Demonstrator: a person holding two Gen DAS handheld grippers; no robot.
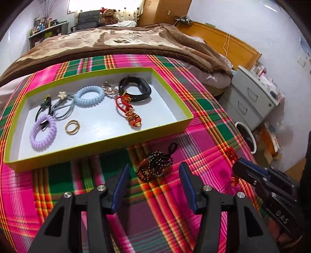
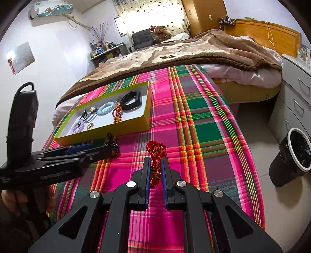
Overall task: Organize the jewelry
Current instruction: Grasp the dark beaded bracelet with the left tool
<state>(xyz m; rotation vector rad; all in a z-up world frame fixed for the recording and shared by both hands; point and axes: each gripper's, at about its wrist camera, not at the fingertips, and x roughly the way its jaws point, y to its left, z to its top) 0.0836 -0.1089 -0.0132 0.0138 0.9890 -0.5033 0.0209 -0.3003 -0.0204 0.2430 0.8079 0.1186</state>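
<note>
On a plaid blanket (image 2: 194,116), the right gripper (image 2: 155,165) is clamped on a red knotted cord (image 2: 156,150), apparently to carry it to the green-rimmed tray (image 1: 108,136), while the left gripper (image 1: 153,173), jaws spread, hovers over a dark beaded bracelet (image 1: 155,165) just in front of that tray.

Plaid cloth (image 2: 194,120) under my workspace, brown blanket (image 2: 175,52) bunched behind it. Teddy bear (image 2: 160,31) in a Santa hat by the dark chair (image 2: 141,38). Grey drawer unit (image 1: 250,97) on my right, black bin (image 2: 291,157) on the floor beside it. Wooden headboard (image 2: 272,35), AC unit (image 2: 51,8) on the wall.
</note>
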